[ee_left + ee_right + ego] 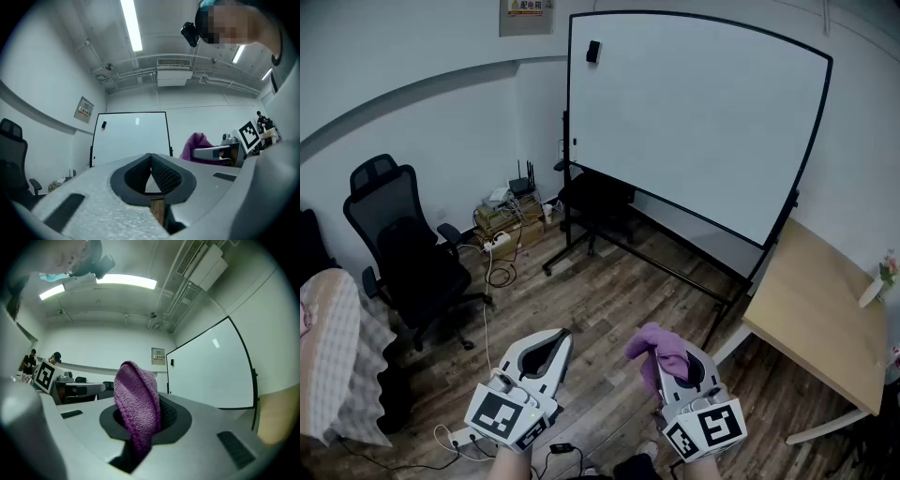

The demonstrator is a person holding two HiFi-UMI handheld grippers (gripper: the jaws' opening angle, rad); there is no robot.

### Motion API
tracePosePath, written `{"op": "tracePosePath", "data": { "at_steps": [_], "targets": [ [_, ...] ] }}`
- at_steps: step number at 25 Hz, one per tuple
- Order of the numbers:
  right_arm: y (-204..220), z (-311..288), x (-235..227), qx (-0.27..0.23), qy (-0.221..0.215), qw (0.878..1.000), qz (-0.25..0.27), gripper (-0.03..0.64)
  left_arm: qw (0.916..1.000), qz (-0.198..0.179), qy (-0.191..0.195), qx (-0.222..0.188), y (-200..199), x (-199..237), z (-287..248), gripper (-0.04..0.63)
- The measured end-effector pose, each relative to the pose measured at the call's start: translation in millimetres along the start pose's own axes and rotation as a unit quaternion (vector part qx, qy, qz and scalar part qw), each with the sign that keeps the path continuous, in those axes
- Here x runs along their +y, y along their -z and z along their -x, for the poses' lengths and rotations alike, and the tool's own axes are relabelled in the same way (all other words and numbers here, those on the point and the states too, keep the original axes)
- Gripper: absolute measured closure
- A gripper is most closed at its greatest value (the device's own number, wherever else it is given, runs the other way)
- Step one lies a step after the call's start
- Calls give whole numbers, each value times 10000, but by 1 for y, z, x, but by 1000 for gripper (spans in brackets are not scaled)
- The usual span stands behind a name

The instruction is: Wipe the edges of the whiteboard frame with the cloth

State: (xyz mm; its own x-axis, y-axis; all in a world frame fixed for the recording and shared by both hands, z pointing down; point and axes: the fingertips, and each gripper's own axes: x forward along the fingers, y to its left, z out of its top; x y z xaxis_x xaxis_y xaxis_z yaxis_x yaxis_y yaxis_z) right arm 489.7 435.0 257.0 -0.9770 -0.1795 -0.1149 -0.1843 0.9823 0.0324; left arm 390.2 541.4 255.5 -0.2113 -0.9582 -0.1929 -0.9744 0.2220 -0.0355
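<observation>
A large whiteboard point(694, 112) in a thin black frame point(570, 94) stands on a black wheeled stand at the far side of the room. It also shows ahead in the left gripper view as the whiteboard point(131, 138) and at the right of the right gripper view as the whiteboard point(211, 376). My right gripper point(661, 361) is shut on a purple knitted cloth point(656, 345), which bulges out between the jaws as the cloth point(137, 401). My left gripper point(558, 347) is held low at the left, jaws shut with nothing between them. Both grippers are well short of the board.
A black office chair point(408, 248) stands at the left. Cardboard boxes and cables point(506, 225) lie by the wall. A light wooden table point(820, 314) is at the right, close to the board's stand. A small black eraser point(593, 52) sticks to the board's upper left.
</observation>
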Motion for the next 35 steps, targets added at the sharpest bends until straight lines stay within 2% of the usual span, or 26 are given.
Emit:
{"op": "tracePosePath", "data": {
  "at_steps": [14, 22, 30, 35],
  "targets": [
    [-4, -8, 9, -20, -65, 10000, 55, 568, 9999, -12, -64, -86, -6, 8, 5, 578],
    [8, -22, 8, -48, -139, 9995, -287, 566, 9999, 17, -147, -26, 3, 22, 4, 578],
    [14, -80, -11, -147, -570, 9983, 29, 568, 9993, 16, -382, 31, 21, 59, -38, 578],
    [19, -135, -43, -65, -737, 9972, -87, 567, 9986, -46, -520, -42, 20, 88, -82, 578]
  ]
}}
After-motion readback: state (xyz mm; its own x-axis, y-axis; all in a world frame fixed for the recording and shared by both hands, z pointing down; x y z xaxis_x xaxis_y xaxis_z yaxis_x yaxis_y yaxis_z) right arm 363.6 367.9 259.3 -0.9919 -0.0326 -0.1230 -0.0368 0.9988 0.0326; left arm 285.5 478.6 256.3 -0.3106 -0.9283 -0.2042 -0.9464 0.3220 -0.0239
